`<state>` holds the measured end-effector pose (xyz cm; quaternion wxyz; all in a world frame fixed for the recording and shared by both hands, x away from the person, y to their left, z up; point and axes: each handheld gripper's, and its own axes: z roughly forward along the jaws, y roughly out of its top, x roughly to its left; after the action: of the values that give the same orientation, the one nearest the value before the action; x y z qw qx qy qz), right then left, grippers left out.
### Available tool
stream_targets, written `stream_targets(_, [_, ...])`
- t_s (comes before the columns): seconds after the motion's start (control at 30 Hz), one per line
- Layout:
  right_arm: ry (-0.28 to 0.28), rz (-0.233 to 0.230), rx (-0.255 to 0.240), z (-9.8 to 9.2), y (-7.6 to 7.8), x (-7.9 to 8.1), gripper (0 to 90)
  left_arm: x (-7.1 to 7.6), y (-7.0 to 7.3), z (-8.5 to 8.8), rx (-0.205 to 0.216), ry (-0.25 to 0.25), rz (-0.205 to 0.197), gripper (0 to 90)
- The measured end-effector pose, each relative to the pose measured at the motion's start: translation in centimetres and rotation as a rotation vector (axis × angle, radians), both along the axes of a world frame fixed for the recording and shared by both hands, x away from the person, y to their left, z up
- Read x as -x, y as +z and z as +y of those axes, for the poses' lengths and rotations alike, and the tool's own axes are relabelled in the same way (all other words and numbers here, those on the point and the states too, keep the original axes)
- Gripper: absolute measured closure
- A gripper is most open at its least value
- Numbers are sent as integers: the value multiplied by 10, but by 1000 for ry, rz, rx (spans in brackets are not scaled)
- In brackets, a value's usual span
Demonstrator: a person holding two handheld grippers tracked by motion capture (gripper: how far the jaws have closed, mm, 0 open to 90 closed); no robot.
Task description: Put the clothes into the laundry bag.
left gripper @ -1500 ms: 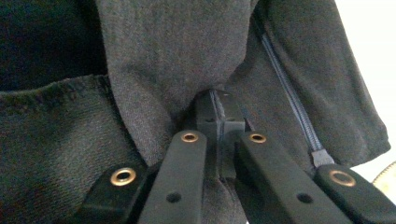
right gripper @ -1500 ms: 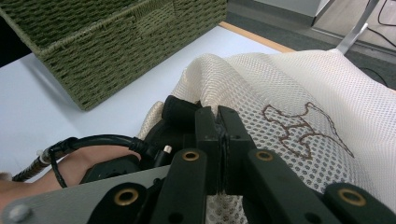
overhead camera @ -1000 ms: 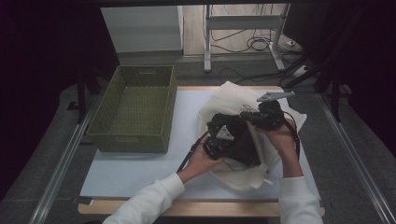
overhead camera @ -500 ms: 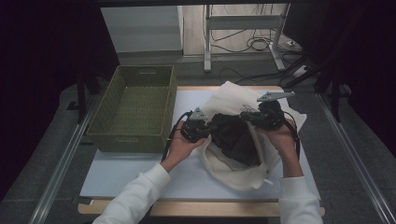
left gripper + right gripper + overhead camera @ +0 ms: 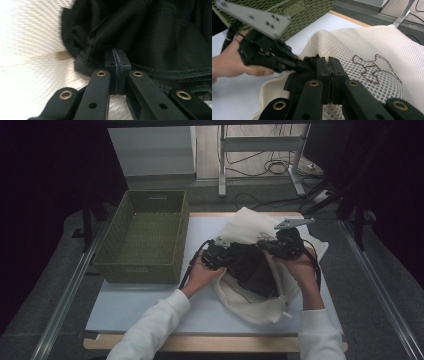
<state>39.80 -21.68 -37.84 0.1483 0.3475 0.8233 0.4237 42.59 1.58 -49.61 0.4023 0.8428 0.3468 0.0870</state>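
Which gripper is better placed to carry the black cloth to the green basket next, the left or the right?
Probably the left gripper: it is shut on the black cloth and sits nearer the green basket. The right gripper is shut on the mesh bag, holding its rim.

No readable text or numbers; the mesh bag [image 5: 367, 47] bears a brown stitched outline, perhaps a logo.

Both tongs, L [image 5: 223, 256] & R [image 5: 267, 246], grip black cloth [image 5: 252, 267] in mesh bag [image 5: 250, 302], beside green basket [image 5: 142, 236].
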Motion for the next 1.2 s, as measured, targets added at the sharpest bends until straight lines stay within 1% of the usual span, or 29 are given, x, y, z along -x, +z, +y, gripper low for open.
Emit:
stream_targets(0.03, [-1,-2,1,0,0,0,882,0,-4,-6,-6,-8,12,900])
stream_targets(0.07, [-1,-3,1,0,1,1,882,0,-6,-8,-10,-12,16,900])
stream_targets(0.17, [-1,-5,0,0,1,1,882,1,-7,-13,-21,-20,23,900])
stream_targets(0.23, [-2,-6,-1,0,1,1,882,2,-7,-15,-19,-21,26,900])
stream_targets(0.27, [-2,-6,-1,0,1,1,882,1,-7,-16,-16,-25,36,900])
stream_targets(0.3, [-4,-8,0,0,1,1,882,2,-8,-19,-21,-27,38,900])
stream_targets(0.4, [-7,-12,2,0,2,1,882,2,-8,-24,-25,-30,34,900])
stream_targets(0.47, [-8,-13,1,1,2,1,882,3,-9,-29,-15,-28,24,900])
stream_targets(0.53, [-3,-14,0,0,2,2,882,3,-8,-33,-32,-34,19,900])
stream_targets(0.57, [-2,-15,0,0,3,2,882,2,-8,-37,-35,-33,14,900])
stream_targets(0.63, [-1,-16,-1,0,3,2,882,1,-7,-38,-40,-30,16,900])
stream_targets(0.67, [0,-15,-1,0,3,2,882,0,-8,-40,-32,-24,15,900])
stream_targets(0.77, [-3,-13,0,1,2,2,882,-2,-8,-41,-29,-13,16,900])
stream_targets(0.87, [0,-15,-2,0,2,2,882,-1,-8,-41,-33,-13,13,900])
stream_targets(0.9, [-2,-13,-4,0,2,2,882,0,-6,-38,-20,-16,12,900])
stream_targets(0.93, [-2,-13,-4,0,2,2,882,0,-6,-38,-20,-16,12,900])
stream_targets(0.97, [-3,-10,-6,-1,3,2,882,2,-4,-35,-17,-22,17,900])
stream_targets(1.03, [-3,-12,-7,-1,3,2,882,5,-1,-28,-7,-31,13,900])
stream_targets(1.07, [-3,-12,-7,-1,3,2,882,7,1,-25,7,-33,9,900])
stream_targets(1.1, [-4,-10,-8,-1,2,1,882,11,5,-17,24,-39,-2,900])
stream_targets(1.13, [-4,-10,-8,-1,2,1,882,11,5,-17,24,-39,-2,900])
stream_targets(1.17, [-3,-11,-8,-1,2,1,882,14,7,-13,29,-43,-4,900])
stream_targets(1.2, [-4,-11,-6,-1,2,1,882,20,11,-6,47,-54,-10,900])
